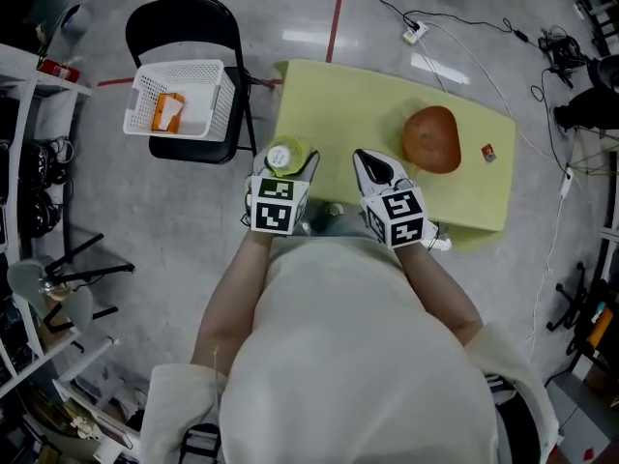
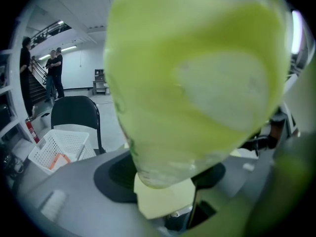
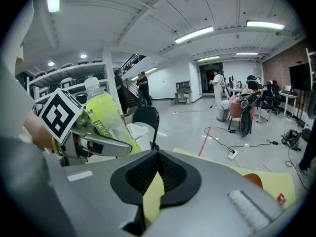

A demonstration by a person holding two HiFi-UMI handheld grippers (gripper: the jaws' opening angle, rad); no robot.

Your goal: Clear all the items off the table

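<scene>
Two tongs hang at the near edge of the yellow desk (image 1: 334,104). The left tongs (image 1: 287,168) grasp a green bottle (image 1: 283,155). The right tongs (image 1: 373,165) are clenched empty, near a brown lump (image 1: 431,139).

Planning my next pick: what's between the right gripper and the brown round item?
Nothing; the head view shows bare table between the right gripper and the brown round item.
</scene>
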